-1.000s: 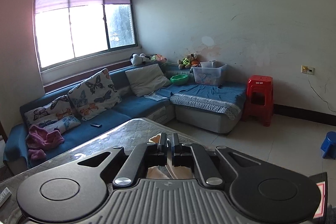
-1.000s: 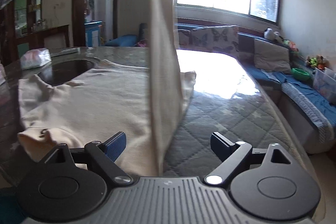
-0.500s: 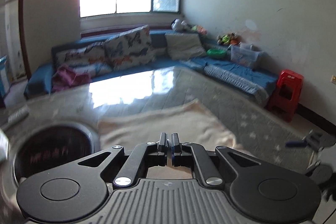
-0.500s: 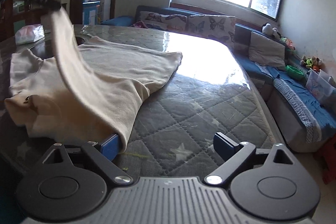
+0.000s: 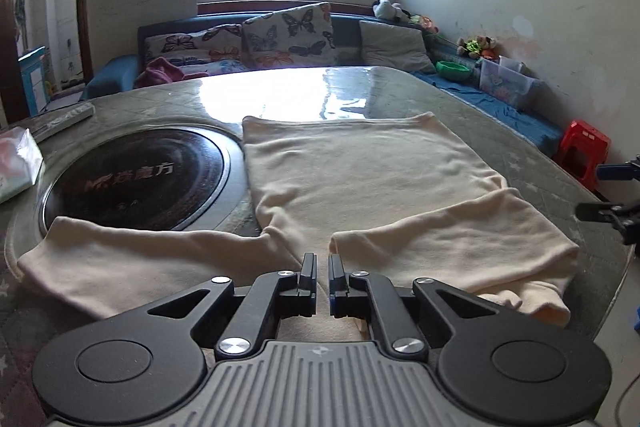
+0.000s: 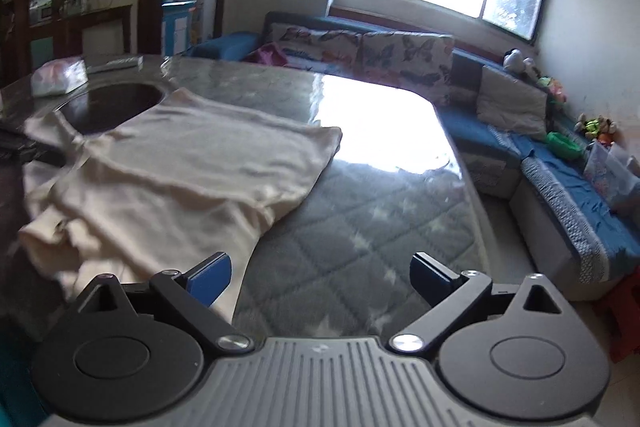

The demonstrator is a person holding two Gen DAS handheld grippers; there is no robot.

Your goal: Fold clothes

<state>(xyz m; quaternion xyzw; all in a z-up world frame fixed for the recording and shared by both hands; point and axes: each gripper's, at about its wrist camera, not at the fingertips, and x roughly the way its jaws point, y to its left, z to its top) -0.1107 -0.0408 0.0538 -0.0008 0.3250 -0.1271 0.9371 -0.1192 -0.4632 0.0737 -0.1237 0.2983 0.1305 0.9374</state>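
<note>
A cream long-sleeved top [image 5: 360, 183] lies flat on the glass-topped table [image 5: 304, 91]. Its right sleeve [image 5: 460, 239] is folded in across the body; its left sleeve [image 5: 132, 259] stretches out to the left. My left gripper [image 5: 319, 267] hovers just over the near edge of the top, its jaws a narrow slit apart with nothing between them. My right gripper [image 6: 320, 271] is wide open and empty at the table's right side, its left finger over the edge of the top [image 6: 192, 163]. It also shows in the left wrist view [image 5: 608, 193].
A round dark hob plate [image 5: 136, 179] is set in the table left of the top. A tissue pack [image 5: 16, 163] and a remote [image 5: 64, 119] lie at far left. A blue sofa with cushions [image 5: 288, 35] runs behind; a red stool [image 5: 584, 151] stands to the right.
My left gripper carried the sleeve over and down onto the body, then let it go; the sleeve now lies folded. My right gripper stayed open and shifted slightly right.
</note>
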